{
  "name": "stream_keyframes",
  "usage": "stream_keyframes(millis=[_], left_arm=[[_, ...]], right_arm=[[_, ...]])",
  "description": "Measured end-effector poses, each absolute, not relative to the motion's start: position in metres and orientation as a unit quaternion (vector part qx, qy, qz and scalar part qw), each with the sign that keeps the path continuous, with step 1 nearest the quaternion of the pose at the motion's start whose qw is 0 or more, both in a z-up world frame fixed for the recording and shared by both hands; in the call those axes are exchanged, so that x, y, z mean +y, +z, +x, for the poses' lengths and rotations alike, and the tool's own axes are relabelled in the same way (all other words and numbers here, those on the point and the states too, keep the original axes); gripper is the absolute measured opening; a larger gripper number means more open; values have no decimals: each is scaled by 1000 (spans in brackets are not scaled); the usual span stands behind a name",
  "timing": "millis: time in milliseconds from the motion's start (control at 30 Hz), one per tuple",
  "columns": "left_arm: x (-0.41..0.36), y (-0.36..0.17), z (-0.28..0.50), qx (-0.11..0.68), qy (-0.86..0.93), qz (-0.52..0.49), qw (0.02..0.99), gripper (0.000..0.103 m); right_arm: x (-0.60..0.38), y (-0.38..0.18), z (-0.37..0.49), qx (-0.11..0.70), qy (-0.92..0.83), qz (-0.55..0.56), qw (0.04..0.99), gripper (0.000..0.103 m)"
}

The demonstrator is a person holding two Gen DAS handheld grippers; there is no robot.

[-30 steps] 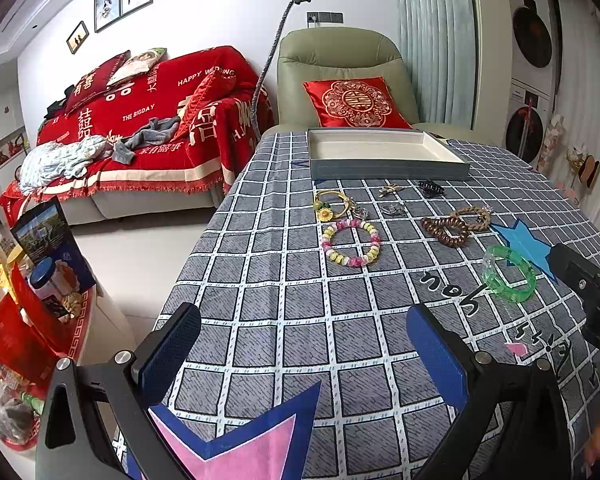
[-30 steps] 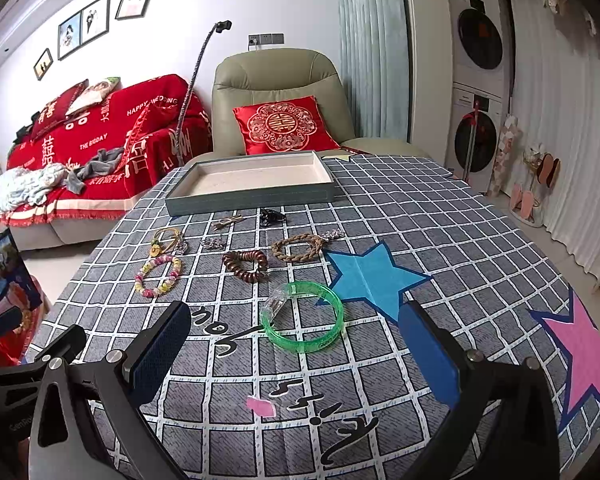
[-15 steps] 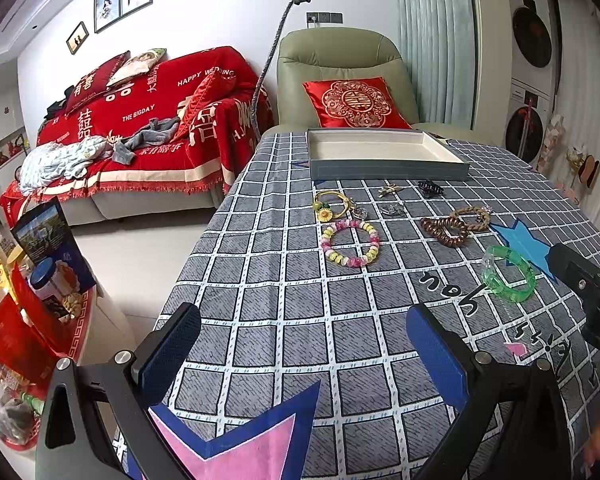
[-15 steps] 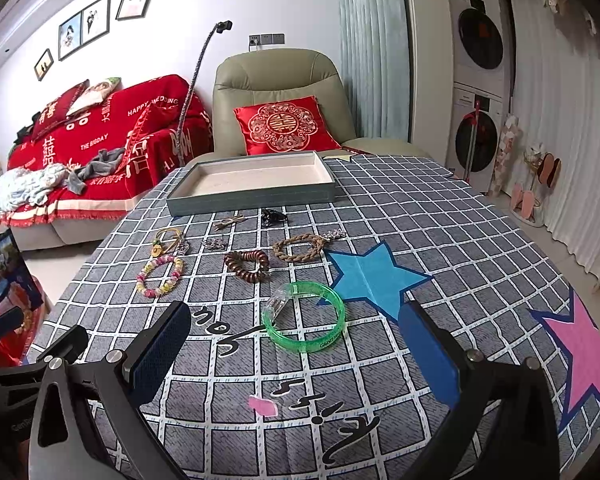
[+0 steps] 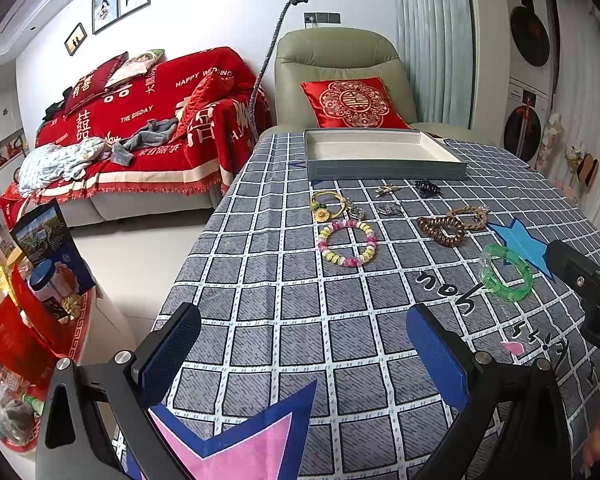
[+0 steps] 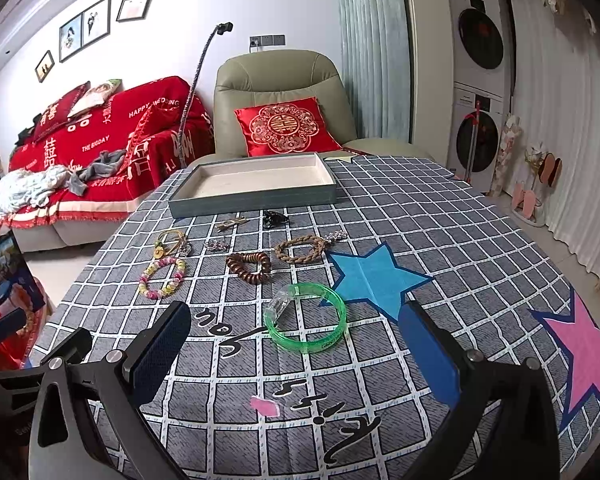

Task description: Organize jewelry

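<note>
Unchanged since earlier frame: left gripper and right gripper spread wide, empty; green bangle frame centre.

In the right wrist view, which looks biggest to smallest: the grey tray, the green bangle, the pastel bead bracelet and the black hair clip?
1. Grey tray, largest though farthest.
2. Green bangle, but it lies nearest the camera, so that may flatter it.
3. Pastel bead bracelet.
4. Black hair clip, smallest, though far back.
</note>
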State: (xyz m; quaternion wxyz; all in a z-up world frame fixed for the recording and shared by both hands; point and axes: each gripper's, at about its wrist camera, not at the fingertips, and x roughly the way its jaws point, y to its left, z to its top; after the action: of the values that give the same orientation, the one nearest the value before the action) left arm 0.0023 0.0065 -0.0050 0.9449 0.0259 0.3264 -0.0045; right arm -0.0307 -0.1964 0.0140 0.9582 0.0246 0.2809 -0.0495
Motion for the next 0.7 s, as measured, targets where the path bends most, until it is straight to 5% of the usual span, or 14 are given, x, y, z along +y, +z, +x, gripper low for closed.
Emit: stream_keyframes(millis=[700], left_arm=[[17, -1, 25, 376, -19, 13, 926, 103]], right_arm=[[-207, 21, -23, 303, -50, 30, 951, 103]])
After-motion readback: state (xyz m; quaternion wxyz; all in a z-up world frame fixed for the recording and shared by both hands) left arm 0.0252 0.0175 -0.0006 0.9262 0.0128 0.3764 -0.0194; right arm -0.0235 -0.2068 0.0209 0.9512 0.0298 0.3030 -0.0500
